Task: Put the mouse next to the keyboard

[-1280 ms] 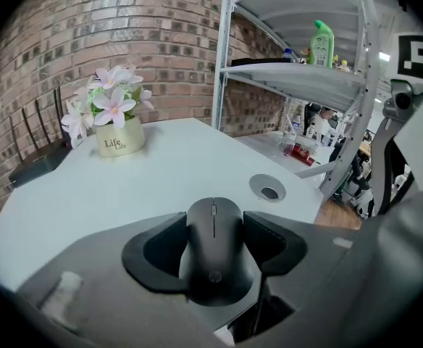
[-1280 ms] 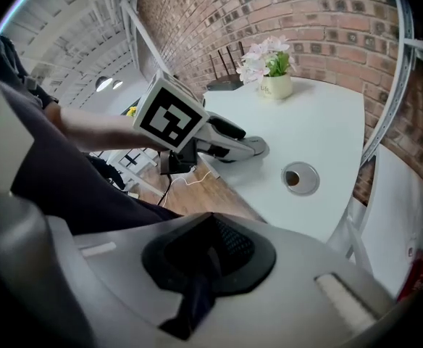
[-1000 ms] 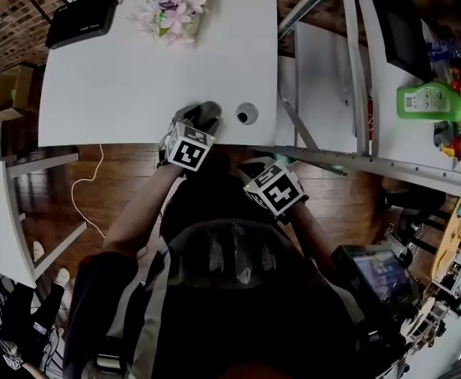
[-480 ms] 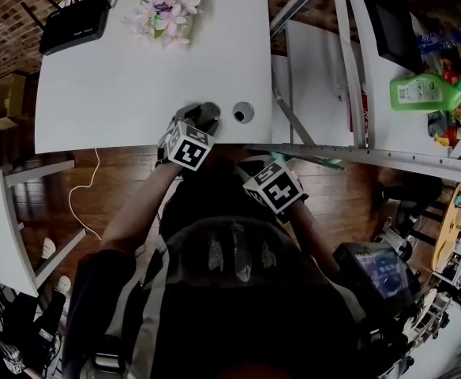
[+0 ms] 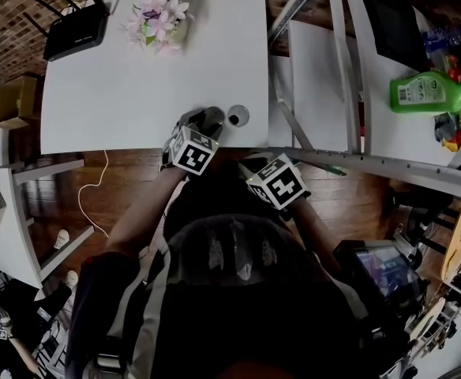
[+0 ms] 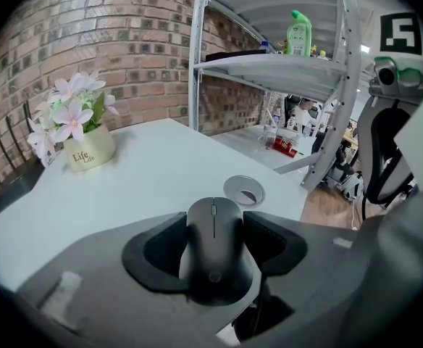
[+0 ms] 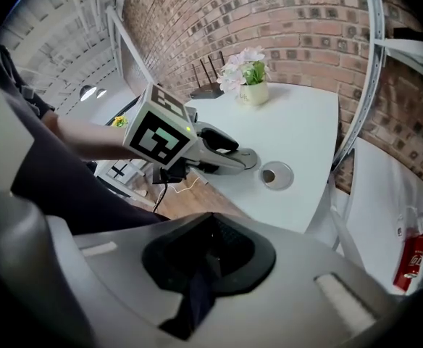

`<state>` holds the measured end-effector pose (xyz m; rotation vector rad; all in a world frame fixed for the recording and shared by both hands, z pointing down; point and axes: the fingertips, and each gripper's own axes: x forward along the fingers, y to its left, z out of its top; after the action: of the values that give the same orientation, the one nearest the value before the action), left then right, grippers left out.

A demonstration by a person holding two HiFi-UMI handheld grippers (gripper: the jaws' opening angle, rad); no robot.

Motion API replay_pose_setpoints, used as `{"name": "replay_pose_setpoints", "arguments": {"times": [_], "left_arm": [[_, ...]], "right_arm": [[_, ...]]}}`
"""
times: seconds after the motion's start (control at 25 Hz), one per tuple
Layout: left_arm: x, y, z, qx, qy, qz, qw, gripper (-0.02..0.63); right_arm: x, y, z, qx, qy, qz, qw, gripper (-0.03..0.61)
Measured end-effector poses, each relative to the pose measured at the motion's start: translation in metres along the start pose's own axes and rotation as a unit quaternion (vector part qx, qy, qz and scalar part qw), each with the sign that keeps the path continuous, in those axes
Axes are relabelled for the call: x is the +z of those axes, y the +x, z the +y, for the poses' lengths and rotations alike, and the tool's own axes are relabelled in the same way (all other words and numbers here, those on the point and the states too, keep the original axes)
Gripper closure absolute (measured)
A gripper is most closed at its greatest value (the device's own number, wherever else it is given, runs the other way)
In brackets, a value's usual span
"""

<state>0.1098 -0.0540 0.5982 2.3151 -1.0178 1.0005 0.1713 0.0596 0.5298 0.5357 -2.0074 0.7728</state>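
A black mouse (image 6: 213,236) sits lengthwise between the two dark pads of my left gripper (image 6: 213,227), which is shut on it. In the head view the left gripper (image 5: 204,123) is over the near edge of the white table (image 5: 120,93), with the mouse (image 5: 209,118) at its tip just left of a round cable hole (image 5: 237,117). The right gripper view shows the left gripper (image 7: 229,153) low over the tabletop. My right gripper (image 7: 208,256) is shut with nothing in it, and its marker cube (image 5: 276,181) hangs off the table over the floor. No keyboard is in any view.
A pot of pink flowers (image 5: 159,20) and a black router (image 5: 74,31) stand at the table's far side. A metal shelf frame (image 5: 349,69) holding a green bottle (image 5: 424,93) stands to the right. A white cable (image 5: 96,192) lies on the wooden floor.
The left gripper, still holding the mouse, has drifted slightly right toward the cable hole. The right gripper has shifted a little nearer the table edge.
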Motion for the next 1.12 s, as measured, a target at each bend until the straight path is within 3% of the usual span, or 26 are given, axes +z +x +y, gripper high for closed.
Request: {"name": "replay_pose_setpoints", "arguments": {"times": [0.4,0.8,1.12], "left_arm": [[0.007,0.008,-0.005,0.052,-0.064,-0.001,0.9966,0.36],[0.011,0.015,-0.016,0.074,-0.068,0.003,0.9949,0.36],[0.016,0.013,-0.015,0.092,-0.098,-0.014,0.9908,0.361]], "right_arm": [[-0.016,-0.009,-0.019,0.019,-0.008,-0.004,1.0,0.572],[-0.028,-0.015,-0.027,0.042,-0.035,0.015,0.998,0.572],[-0.033,-0.021,-0.032,0.056,-0.05,0.028,0.997,0.572]]}}
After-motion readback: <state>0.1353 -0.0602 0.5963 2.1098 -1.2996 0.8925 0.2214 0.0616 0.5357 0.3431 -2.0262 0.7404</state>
